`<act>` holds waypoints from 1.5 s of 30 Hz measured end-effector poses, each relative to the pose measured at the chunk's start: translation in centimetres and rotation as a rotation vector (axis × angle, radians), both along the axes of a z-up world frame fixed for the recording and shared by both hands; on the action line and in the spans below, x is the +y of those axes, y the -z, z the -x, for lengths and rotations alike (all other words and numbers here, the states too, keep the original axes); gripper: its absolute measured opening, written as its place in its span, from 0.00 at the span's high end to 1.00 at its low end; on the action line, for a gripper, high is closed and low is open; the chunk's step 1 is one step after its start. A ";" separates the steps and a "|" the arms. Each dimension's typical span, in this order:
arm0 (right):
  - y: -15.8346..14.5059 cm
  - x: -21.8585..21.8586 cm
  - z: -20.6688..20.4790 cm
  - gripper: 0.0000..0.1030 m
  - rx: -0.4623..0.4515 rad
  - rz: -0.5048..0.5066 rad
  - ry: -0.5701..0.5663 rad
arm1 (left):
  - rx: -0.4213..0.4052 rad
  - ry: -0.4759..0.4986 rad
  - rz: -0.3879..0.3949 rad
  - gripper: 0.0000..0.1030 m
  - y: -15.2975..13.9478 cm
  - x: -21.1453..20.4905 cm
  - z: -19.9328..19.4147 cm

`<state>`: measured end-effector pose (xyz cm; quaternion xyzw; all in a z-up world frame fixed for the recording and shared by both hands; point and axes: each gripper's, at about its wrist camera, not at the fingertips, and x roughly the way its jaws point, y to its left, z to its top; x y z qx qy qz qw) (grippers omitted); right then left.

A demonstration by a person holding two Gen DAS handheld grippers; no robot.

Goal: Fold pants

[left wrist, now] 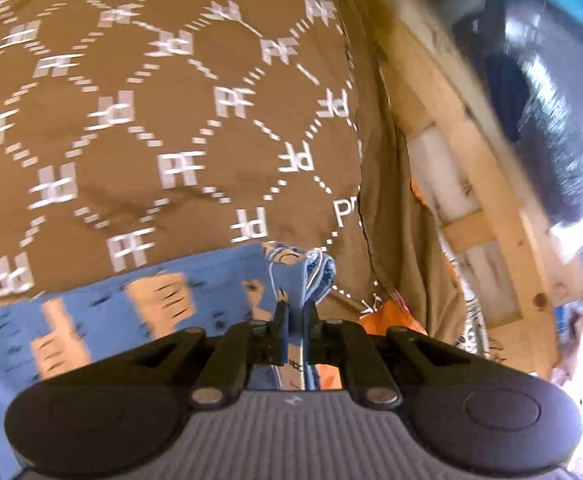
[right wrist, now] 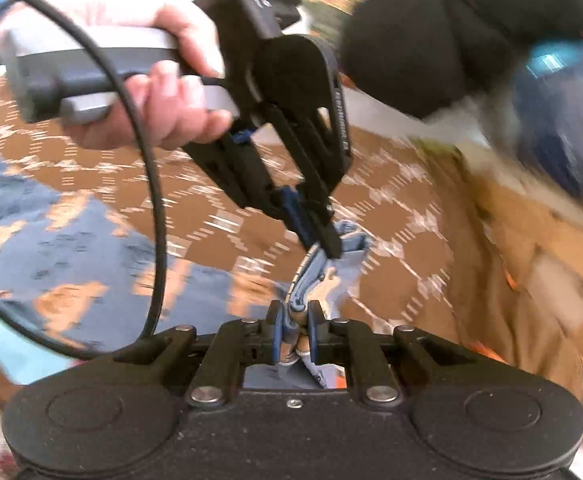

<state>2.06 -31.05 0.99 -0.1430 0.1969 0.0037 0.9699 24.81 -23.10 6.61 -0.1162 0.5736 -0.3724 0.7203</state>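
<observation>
Pants [left wrist: 139,312] hem between both grippers' fingers [right wrist: 276,328]

We see a home bedroom: a brown patterned bedspread [left wrist: 151,120] over a wooden bed frame [left wrist: 487,184].

Ahead and to the right of the left gripper [left wrist: 295,312], a dark object with a turquoise patch [left wrist: 547,92] is smeared by motion blur; what it is cannot be told. The pants [left wrist: 91,320] run off the lower left edge behind that gripper, so their full length stays unseen. From the right gripper [right wrist: 294,320], the black bulk [right wrist: 423,36] at upper right is blurred and cropped, and the bedspread [right wrist: 403,216] pattern smears into streaks.
</observation>
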 end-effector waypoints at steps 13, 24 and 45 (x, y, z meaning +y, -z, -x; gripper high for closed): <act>1.1 10.3 -1.3 0.89 0.151 0.051 -0.275 | 0.042 -0.210 0.087 0.93 4.9 15.6 1.5; 4.1 12.6 -2.0 0.82 0.209 0.085 -0.261 | 0.070 -0.318 0.210 0.40 10.1 20.3 2.1; 3.8 12.4 -1.9 0.89 0.198 0.045 -0.221 | -0.061 -0.307 0.074 0.93 7.3 18.2 3.1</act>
